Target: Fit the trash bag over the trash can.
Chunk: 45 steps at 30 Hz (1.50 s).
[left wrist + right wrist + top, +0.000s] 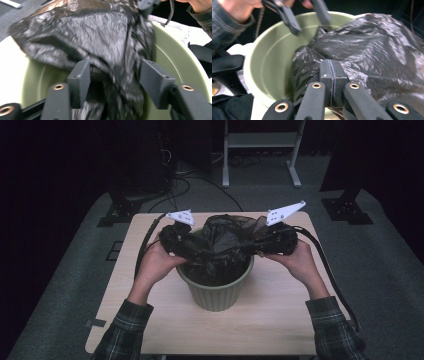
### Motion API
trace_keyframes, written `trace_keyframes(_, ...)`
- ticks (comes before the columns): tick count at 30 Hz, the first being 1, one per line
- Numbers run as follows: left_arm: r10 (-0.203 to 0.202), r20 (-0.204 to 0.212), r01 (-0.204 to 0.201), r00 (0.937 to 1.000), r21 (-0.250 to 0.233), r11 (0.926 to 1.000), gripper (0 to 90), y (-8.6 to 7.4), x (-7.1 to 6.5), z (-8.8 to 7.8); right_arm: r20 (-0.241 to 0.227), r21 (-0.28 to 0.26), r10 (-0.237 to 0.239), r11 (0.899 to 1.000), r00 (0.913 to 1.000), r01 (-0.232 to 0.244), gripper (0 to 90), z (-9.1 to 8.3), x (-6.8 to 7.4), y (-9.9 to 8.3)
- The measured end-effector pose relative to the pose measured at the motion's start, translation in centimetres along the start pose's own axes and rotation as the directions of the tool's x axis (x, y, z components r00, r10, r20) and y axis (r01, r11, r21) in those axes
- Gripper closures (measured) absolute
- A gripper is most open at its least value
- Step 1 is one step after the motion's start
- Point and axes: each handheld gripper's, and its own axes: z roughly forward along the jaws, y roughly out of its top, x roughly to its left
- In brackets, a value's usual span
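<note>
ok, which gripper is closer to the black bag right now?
Right. The right gripper has its jaws pinched shut on the black bag. The left gripper has its jaws apart around a fold of it, not pressing.

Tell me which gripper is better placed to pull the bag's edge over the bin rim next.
Probably the right gripper: its jaws are shut on the black bag beside the green bin's rim. The left gripper stands open, bag loose between its jaws.
</note>
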Motion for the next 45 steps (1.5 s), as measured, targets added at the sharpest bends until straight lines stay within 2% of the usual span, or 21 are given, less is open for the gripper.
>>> trace_keyframes(3,0.019,0.018,-0.019,0.9997,0.000,0.9998,37.9,0.6,-0.3,1.2,-0.012,0.000,-0.022,1.000,0.9997,0.022,88.8,0.0,0.8,0.4)
trace_keyframes(7,0.052,0.035,-0.052,0.9980,-0.011,0.9986,34.1,1.4,-1.2,2.4,-0.031,-0.040,-0.029,0.999,0.9991,0.027,89.2,-0.5,1.4,0.9)
trace_keyframes(12,0.099,0.047,-0.098,0.9940,-0.020,0.9950,28.9,1.9,-2.2,2.8,-0.032,-0.039,-0.035,0.999,0.9989,0.033,89.3,-0.1,1.5,1.5)
trace_keyframes(15,0.116,0.050,-0.114,0.9920,-0.027,0.9931,30.2,2.1,-2.5,2.8,-0.031,-0.036,-0.036,0.999,0.9989,0.035,89.3,0.4,1.6,1.7)
trace_keyframes(18,0.130,0.081,-0.129,0.9882,-0.010,0.9916,54.3,2.2,-2.4,2.9,-0.046,-0.053,-0.034,0.998,0.9984,0.032,89.0,0.8,1.6,1.7)
trace_keyframes(19,0.131,0.090,-0.131,0.9873,-0.004,0.9914,64.8,2.1,-2.4,2.8,-0.045,-0.053,-0.035,0.998,0.9983,0.033,86.4,0.9,1.6,1.8)
trace_keyframes(21,0.139,0.088,-0.141,0.9863,0.017,0.9898,75.8,1.9,-2.4,2.6,-0.027,-0.053,-0.029,0.998,0.9992,0.028,76.7,0.9,1.6,1.8)
trace_keyframes(23,0.138,0.085,-0.140,0.9868,0.018,0.9900,80.2,1.5,-2.3,2.1,-0.002,-0.054,-0.025,0.998,0.9997,0.025,69.5,0.6,1.4,1.7)
trace_keyframes(25,0.135,0.078,-0.137,0.9877,0.018,0.9904,81.2,1.0,-2.2,1.3,0.008,-0.054,-0.018,0.998,0.9998,0.018,67.3,-0.1,1.1,1.6)
trace_keyframes(32,0.119,0.066,-0.121,0.9907,0.028,0.9923,82.3,-0.6,-1.3,-1.3,0.087,-0.091,0.010,0.996,0.9962,-0.002,60.0,-3.1,0.1,0.4)
trace_keyframes(35,0.108,0.045,-0.110,0.9931,0.029,0.9935,82.3,-1.2,-0.9,-2.4,0.104,-0.111,0.032,0.994,0.9941,-0.020,58.0,-4.3,-0.4,-0.3)
trace_keyframes(39,0.092,0.029,-0.093,0.9953,0.018,0.9955,81.9,-1.7,-0.5,-3.2,0.103,-0.121,0.048,0.992,0.9935,-0.035,55.6,-5.1,-0.7,-1.2)
trace_keyframes(45,0.070,0.014,-0.070,0.9975,0.032,0.9970,81.1,-2.1,0.1,-3.2,0.113,-0.118,0.054,0.992,0.9921,-0.041,52.9,-5.9,-0.3,-2.1)
